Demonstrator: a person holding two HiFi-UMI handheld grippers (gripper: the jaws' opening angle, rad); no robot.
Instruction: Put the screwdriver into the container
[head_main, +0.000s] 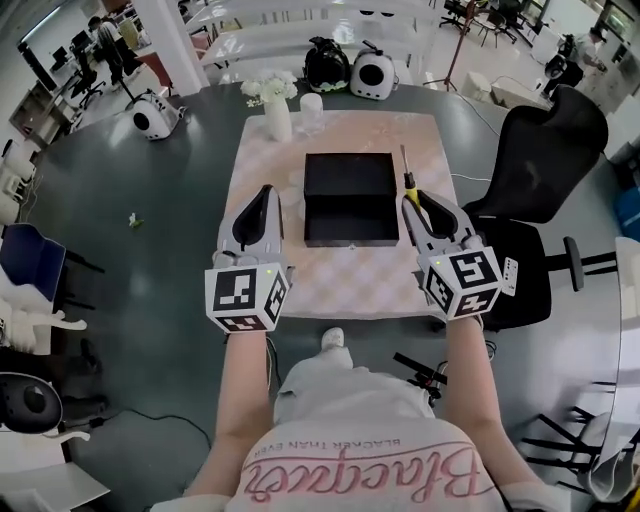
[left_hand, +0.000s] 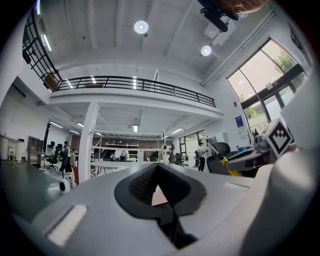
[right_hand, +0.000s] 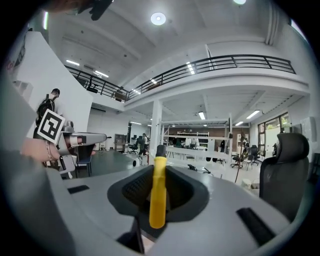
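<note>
There is one screwdriver, one black container, and the person is holding two grippers. One vase with white flowers and one pale cup are standing at the far end of the pink checked mat. The container is lying in the middle of this mat. One black office chair is standing at the right of the table.

Both forearms are reaching forward side by side, and both grippers are pointing away from the person, nearly level. The left gripper is hanging over the mat near the left side of the container. Its jaws are pressed together with nothing between them. The right gripper is pinching the yellow handle of the screwdriver. The metal shaft is pointing forward, away from the person. The screwdriver is outside the container, just beside its right edge.
</note>
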